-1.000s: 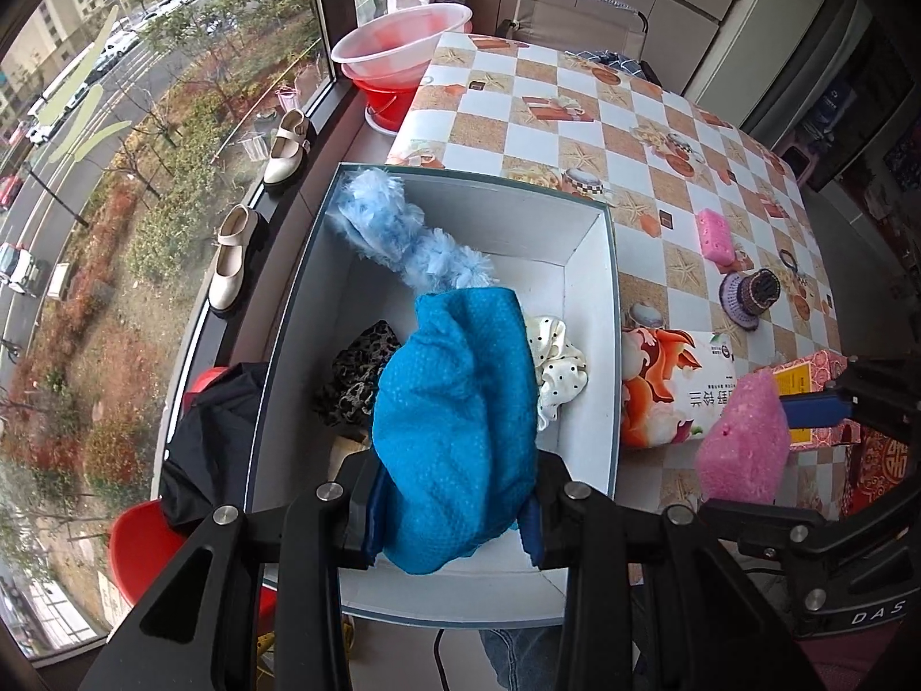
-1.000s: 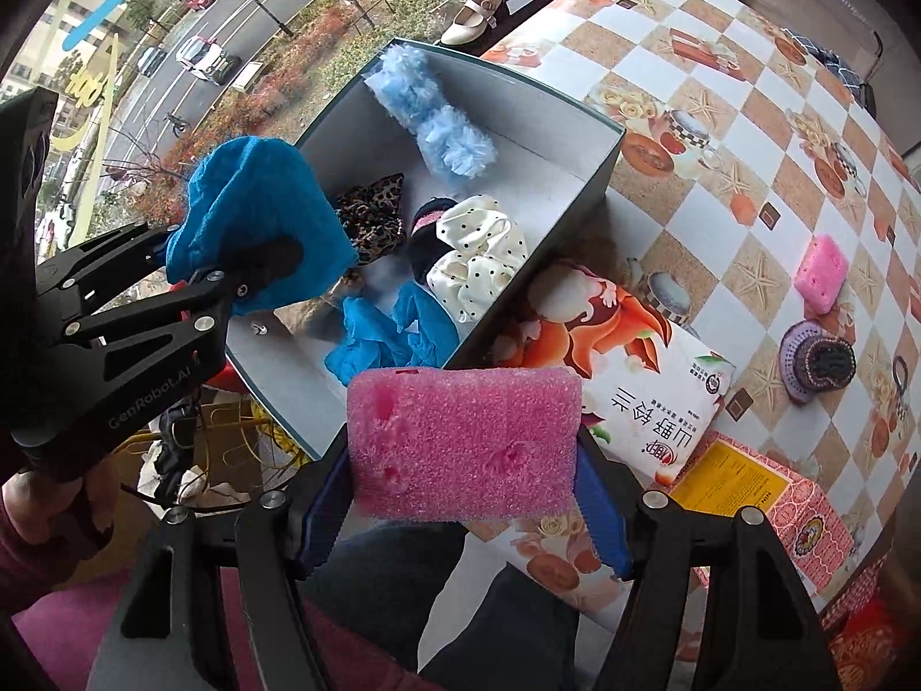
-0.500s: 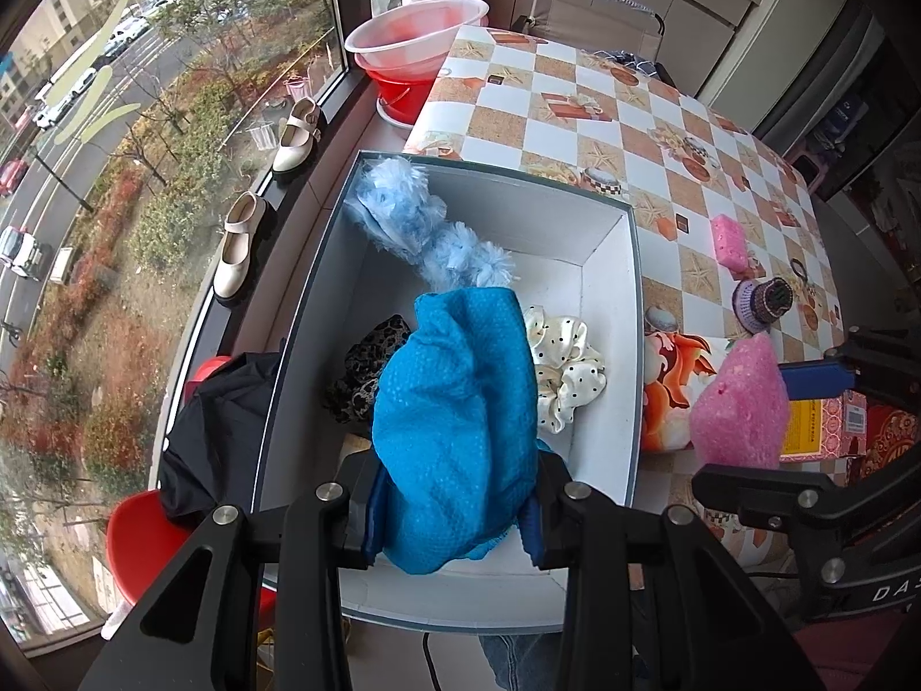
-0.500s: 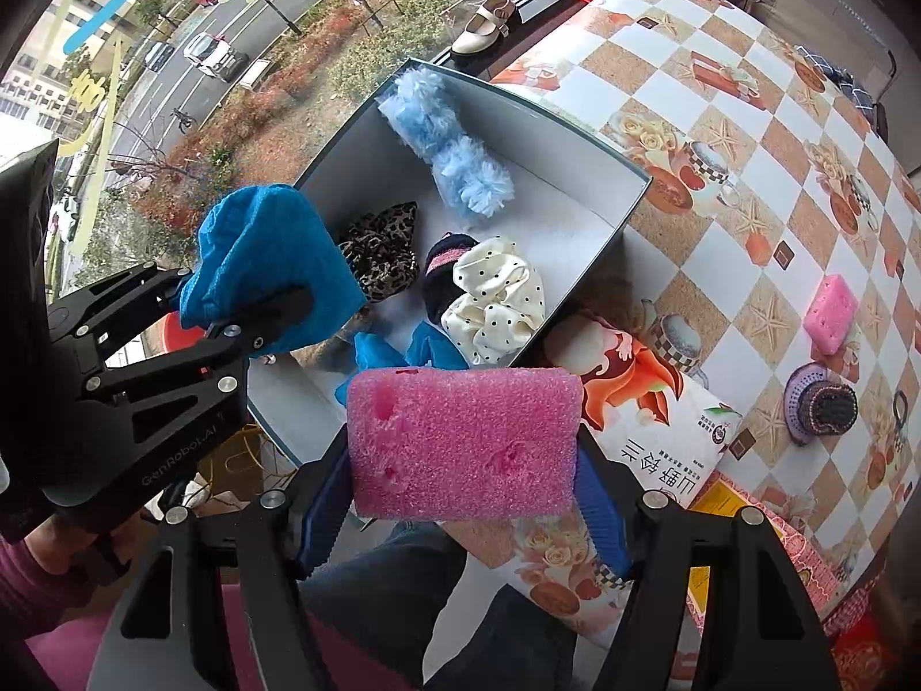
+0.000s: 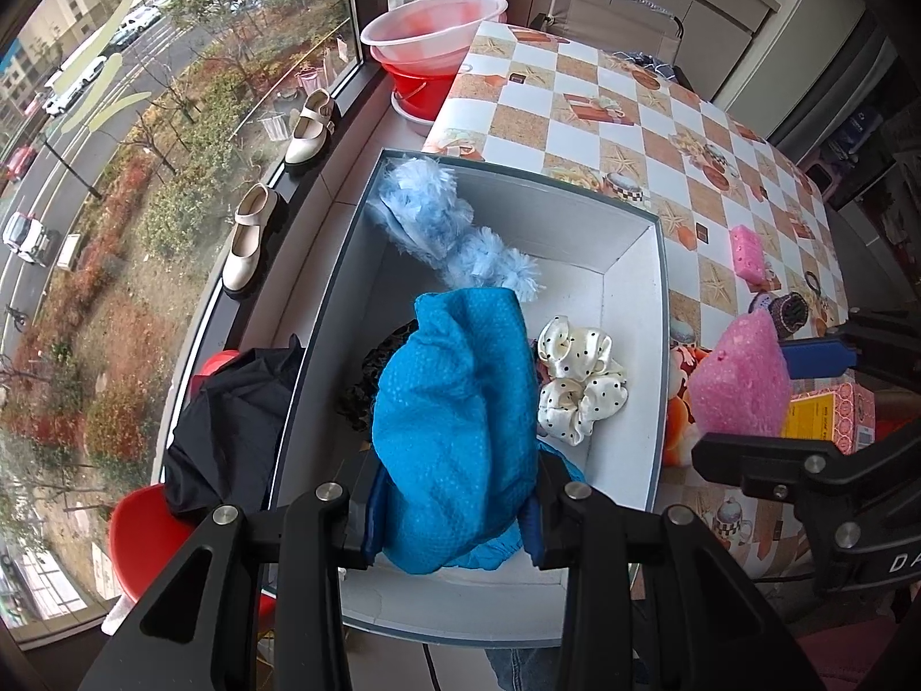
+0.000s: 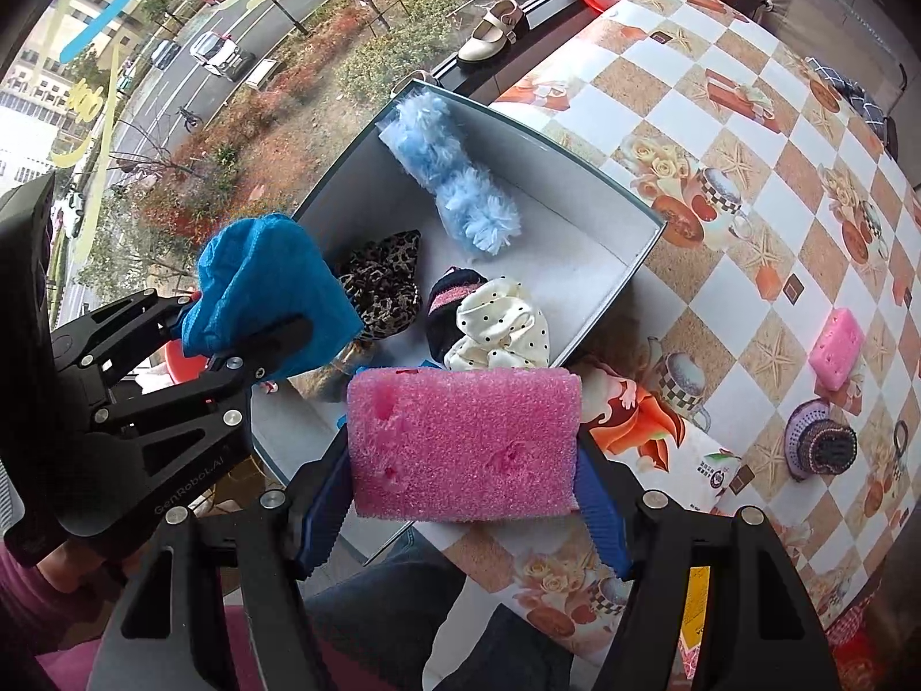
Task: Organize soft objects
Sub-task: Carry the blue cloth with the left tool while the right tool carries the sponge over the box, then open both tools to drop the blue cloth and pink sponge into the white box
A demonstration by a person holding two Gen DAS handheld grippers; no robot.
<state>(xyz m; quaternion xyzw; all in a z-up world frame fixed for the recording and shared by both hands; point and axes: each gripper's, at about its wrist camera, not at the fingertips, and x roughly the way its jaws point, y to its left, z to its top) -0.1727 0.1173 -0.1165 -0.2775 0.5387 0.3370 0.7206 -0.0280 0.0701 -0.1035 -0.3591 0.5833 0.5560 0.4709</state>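
Sponge: pink sponge (image 6: 463, 442) clenched in right gripper (image 6: 463, 460) jaws, now nearer the box (image 6: 627, 288) at frame centre.
Cloth: blue cloth (image 5: 455, 432) gripped by left gripper (image 5: 452, 512), unmoved above box.
Meaning: both drops look imminent.

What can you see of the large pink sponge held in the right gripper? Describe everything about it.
The pink sponge is a rectangular block of coarse, porous foam with a few small pits in its face. It sits level, clamped at both short ends by the blue pads of the right gripper, held in the air over the near edge of the grey box. Nothing else touches it.
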